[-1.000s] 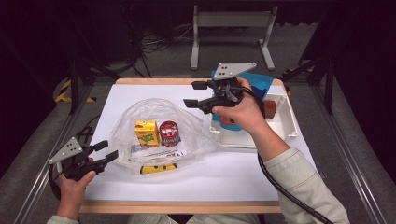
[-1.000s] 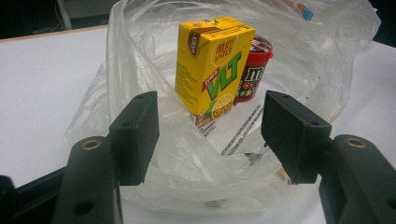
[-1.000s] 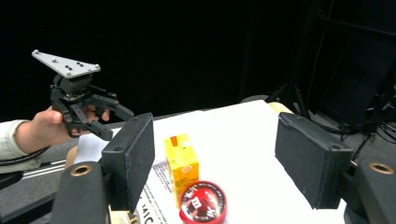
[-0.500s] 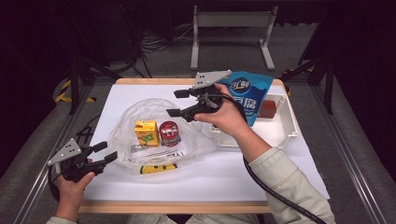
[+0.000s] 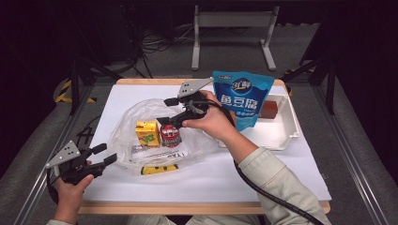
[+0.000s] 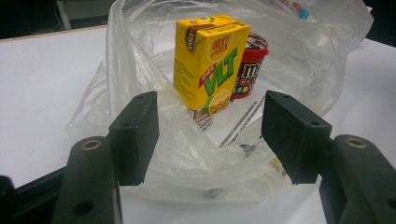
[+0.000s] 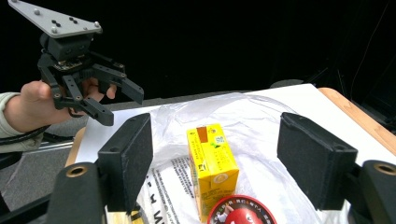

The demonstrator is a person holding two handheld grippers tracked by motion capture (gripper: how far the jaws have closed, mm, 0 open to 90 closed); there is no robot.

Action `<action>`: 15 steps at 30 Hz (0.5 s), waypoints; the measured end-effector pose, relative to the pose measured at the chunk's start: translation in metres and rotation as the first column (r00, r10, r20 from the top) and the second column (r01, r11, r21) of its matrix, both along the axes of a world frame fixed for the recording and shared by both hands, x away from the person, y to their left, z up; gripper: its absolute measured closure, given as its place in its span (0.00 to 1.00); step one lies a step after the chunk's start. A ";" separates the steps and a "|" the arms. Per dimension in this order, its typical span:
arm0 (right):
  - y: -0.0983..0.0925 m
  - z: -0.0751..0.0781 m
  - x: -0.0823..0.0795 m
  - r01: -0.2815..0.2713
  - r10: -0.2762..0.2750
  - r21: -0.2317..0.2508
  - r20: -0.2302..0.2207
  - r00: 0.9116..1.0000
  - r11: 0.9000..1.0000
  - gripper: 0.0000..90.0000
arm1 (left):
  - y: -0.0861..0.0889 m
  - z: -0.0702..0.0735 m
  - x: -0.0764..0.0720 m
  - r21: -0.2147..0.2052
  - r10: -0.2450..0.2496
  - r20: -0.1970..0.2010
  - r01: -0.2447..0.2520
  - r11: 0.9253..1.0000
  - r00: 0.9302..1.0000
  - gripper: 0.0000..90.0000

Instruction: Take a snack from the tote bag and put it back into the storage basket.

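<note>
A clear plastic bag [image 5: 141, 119] lies open on the white table cover. Inside it stand a yellow drink carton [image 5: 146, 132] and a red candy tub [image 5: 170, 134]. My right gripper [image 5: 165, 111] hovers open just above the tub, nothing between its jaws. In the right gripper view the carton [image 7: 212, 163] and the tub's lid [image 7: 240, 212] sit below the open jaws. My left gripper [image 5: 101, 157] rests open at the bag's near left corner. In the left gripper view its open jaws face the bag [image 6: 140, 56], the carton [image 6: 210, 70] and the tub [image 6: 250, 65].
A blue snack pouch [image 5: 241, 98] stands upright in the white tray [image 5: 286, 136] at the right, with a brown block [image 5: 269, 108] behind it. A flat yellow item [image 5: 159, 168] lies under the bag's near edge. The table's wooden front edge [image 5: 197, 207] runs close to my left hand.
My right gripper has moved left and down, from over the tray to above the tub in the bag, which uncovers the blue pouch. The left gripper has stayed put.
</note>
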State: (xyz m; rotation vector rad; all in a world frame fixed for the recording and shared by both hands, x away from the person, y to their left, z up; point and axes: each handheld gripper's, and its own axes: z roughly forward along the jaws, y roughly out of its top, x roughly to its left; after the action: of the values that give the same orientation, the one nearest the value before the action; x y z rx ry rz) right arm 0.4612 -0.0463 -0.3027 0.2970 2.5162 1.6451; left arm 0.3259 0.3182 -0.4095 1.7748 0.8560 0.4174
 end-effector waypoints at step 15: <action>0.026 -0.030 0.007 -0.039 0.038 -0.064 -0.021 0.999 0.997 0.28 | 0.001 0.001 0.003 -0.008 -0.001 0.006 0.001 1.000 1.000 0.42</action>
State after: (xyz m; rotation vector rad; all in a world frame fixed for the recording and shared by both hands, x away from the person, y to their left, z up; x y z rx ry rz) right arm 0.4685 -0.0199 -0.3324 0.2615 2.5992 1.5789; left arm 0.3287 0.3187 -0.4087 1.7655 0.8517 0.4179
